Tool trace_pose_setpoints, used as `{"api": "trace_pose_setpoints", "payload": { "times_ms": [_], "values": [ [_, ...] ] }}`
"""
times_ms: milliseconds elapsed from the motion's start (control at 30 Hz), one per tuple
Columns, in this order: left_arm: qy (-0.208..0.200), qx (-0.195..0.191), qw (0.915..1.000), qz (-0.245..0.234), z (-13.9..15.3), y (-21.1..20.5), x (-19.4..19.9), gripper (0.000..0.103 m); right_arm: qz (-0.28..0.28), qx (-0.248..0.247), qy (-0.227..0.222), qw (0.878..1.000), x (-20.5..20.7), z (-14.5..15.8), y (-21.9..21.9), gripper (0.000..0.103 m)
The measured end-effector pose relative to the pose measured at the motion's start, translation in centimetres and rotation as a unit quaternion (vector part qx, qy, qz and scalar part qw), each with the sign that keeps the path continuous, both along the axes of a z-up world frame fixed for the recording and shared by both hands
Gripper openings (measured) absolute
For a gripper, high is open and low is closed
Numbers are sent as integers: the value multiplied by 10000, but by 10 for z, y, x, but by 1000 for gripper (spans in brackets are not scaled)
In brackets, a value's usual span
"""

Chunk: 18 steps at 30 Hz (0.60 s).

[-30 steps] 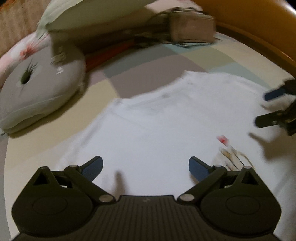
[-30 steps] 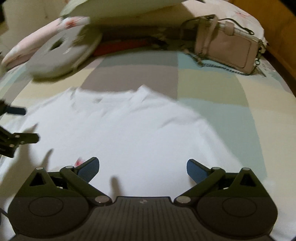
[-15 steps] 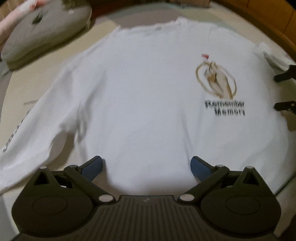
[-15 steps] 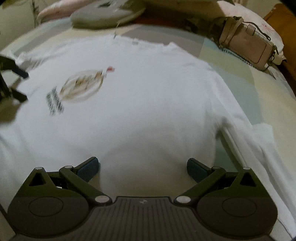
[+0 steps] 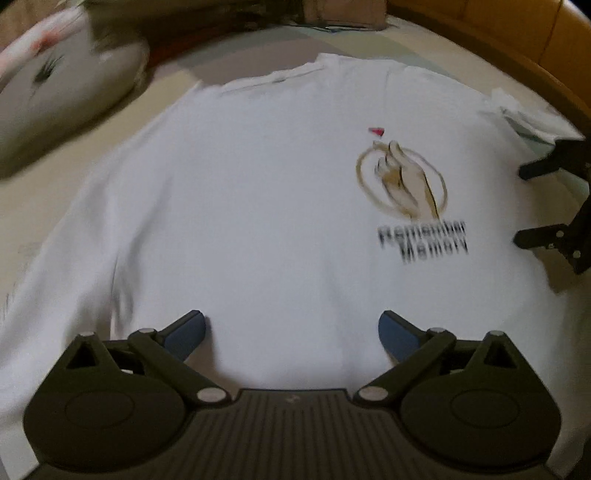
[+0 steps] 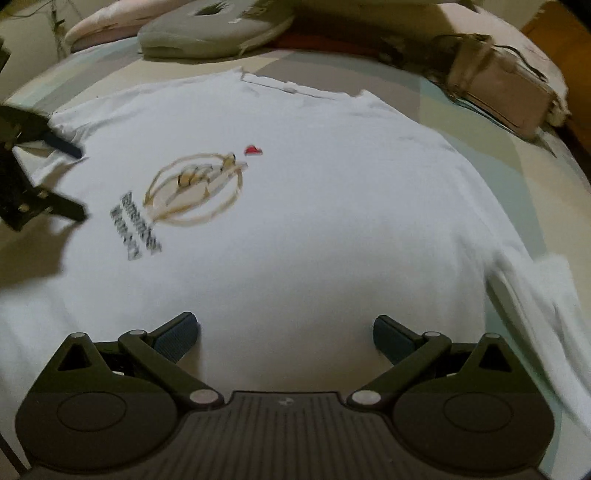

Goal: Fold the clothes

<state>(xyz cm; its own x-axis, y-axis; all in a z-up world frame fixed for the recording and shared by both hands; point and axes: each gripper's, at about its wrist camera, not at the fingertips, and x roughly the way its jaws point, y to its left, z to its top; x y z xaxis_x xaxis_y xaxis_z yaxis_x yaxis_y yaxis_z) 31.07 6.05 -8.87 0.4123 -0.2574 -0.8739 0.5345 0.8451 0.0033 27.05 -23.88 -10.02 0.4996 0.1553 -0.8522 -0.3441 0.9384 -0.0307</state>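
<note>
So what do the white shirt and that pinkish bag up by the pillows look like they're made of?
The white shirt looks like soft matte knit, probably cotton: it lies limp with gentle creases. The pinkish bag seems to be smooth leather or faux leather, holding a boxy shape; blur leaves that open.

- I'm over a bed (image 6: pixel 480 155), its cover in big blocks of cream, grey and pale green.
- At the head end lies a grey cushion (image 6: pixel 210 26) with a hole in its middle, and a pink flowered pillow (image 5: pixel 33 40) sits beside it.
- A beige handbag (image 6: pixel 506 92) rests at my far right.
- An orange-brown wooden frame (image 5: pixel 517 40) curves round the edge.
- The light is dim and warm.
</note>
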Motion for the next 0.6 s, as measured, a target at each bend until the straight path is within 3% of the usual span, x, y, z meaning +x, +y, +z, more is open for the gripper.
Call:
{"api": "trace_pose_setpoints", "payload": {
  "times_ms": [200,433,600],
  "values": [
    [285,141,9995,-68,6,18,-25,100,-216,-239,306,9990,-45,3,-14,103],
    [-138,-139,9975,-673,12,-14,-28,100,43,-38,327,9994,-56,0,-7,103],
    [11,46,9992,-393,-2,-22,-47,100,306,215,218,9991,-61,-4,-1,103]
  ]
}}
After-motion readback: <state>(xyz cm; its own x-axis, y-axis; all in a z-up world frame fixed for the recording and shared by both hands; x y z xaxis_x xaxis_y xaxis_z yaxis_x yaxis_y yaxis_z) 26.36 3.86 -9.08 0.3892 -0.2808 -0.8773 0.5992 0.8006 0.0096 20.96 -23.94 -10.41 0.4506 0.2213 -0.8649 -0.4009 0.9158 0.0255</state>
